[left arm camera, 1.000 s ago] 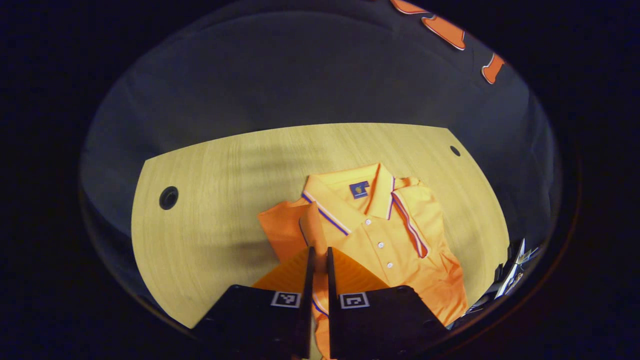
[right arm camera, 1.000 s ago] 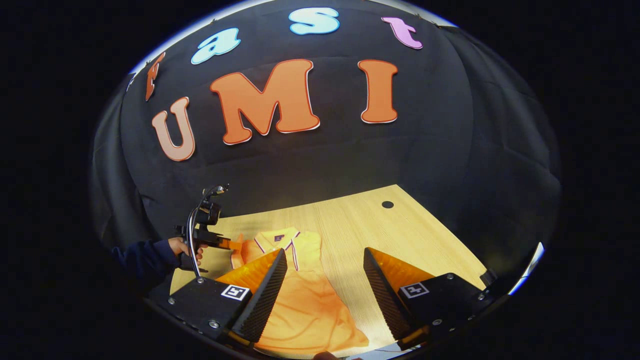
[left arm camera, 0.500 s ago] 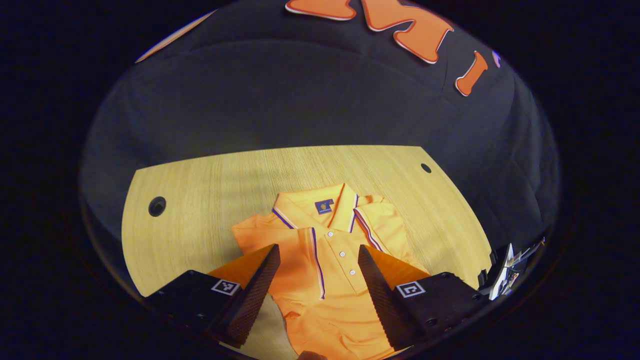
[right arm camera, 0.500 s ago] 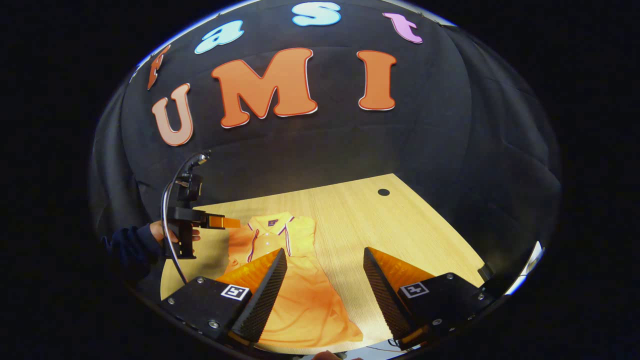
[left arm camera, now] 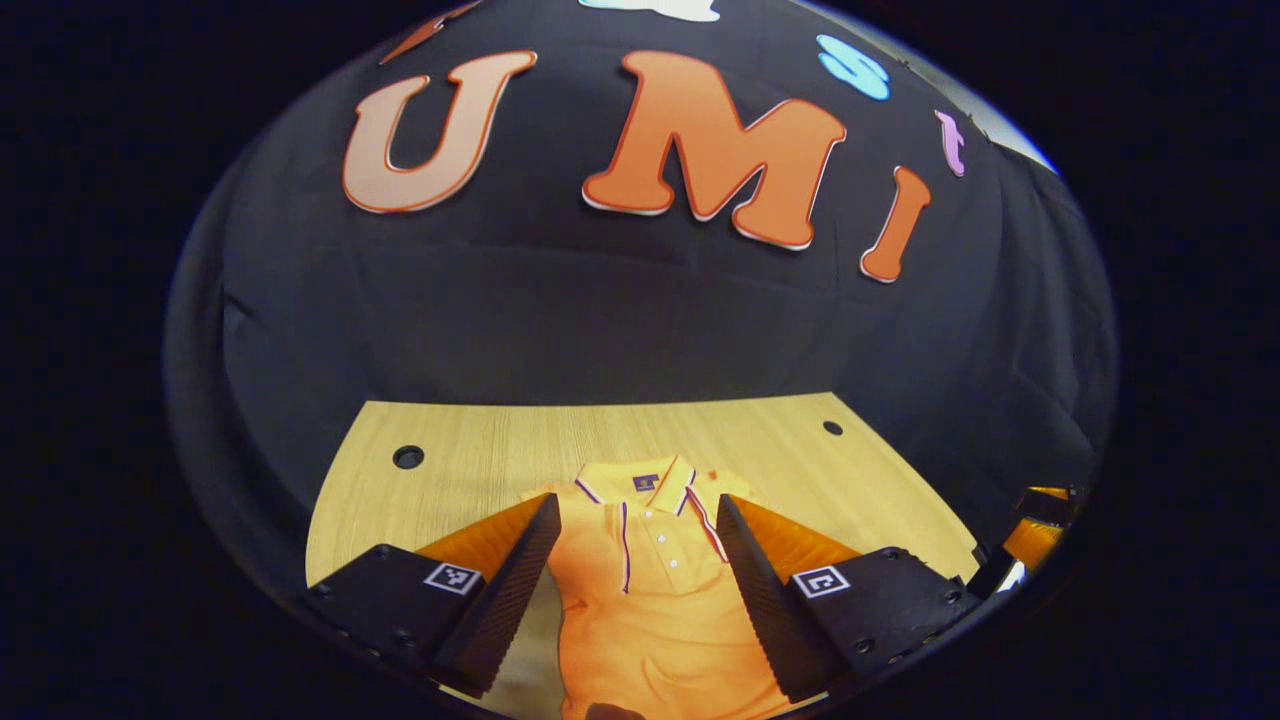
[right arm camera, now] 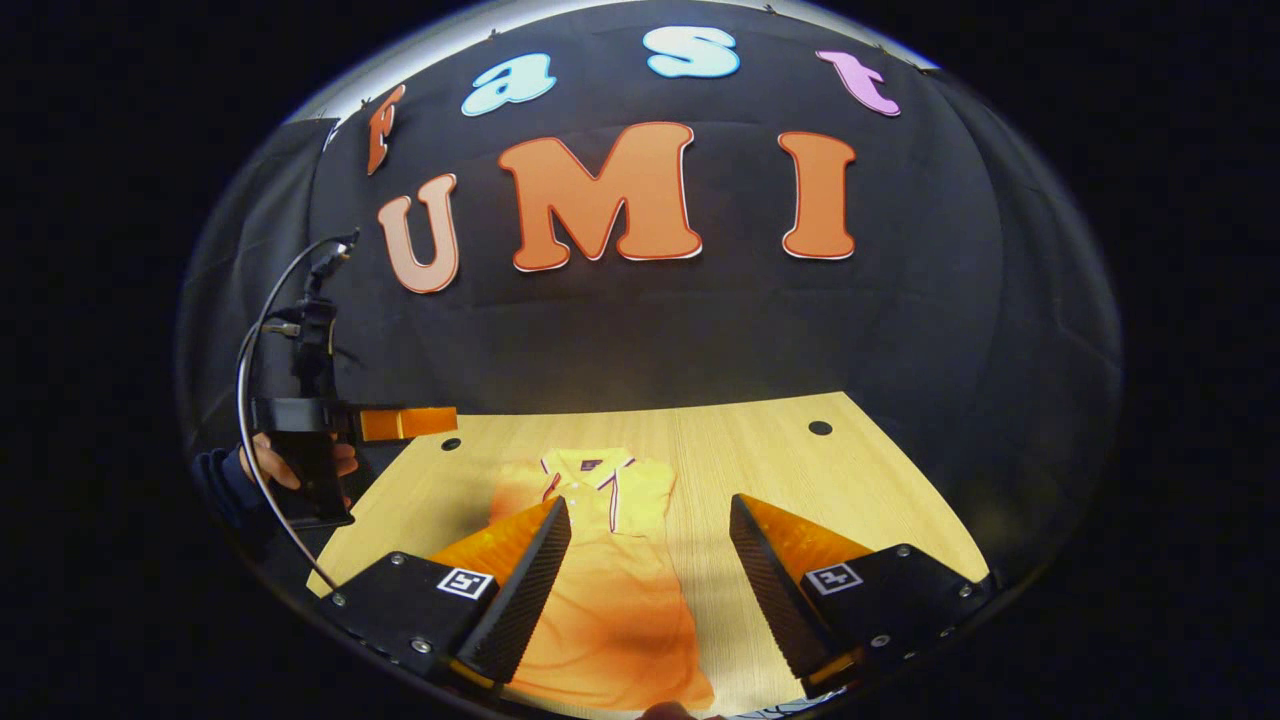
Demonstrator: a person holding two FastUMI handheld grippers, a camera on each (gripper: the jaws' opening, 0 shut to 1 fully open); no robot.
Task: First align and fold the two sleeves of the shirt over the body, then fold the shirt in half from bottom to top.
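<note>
Shirt (left arm camera: pixel 650 590) flat on table (left arm camera: pixel 480 460), both grippers' fingers spread, empty, left gripper (right arm camera: pixel 405 423) hand-held in right gripper view

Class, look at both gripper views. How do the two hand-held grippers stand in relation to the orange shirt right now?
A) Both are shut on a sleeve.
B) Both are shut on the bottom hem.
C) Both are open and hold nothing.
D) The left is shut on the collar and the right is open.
C: the left hand-held gripper and the right hand-held gripper each show spread fingers, with the shirt lying flat on the table between them.
</note>
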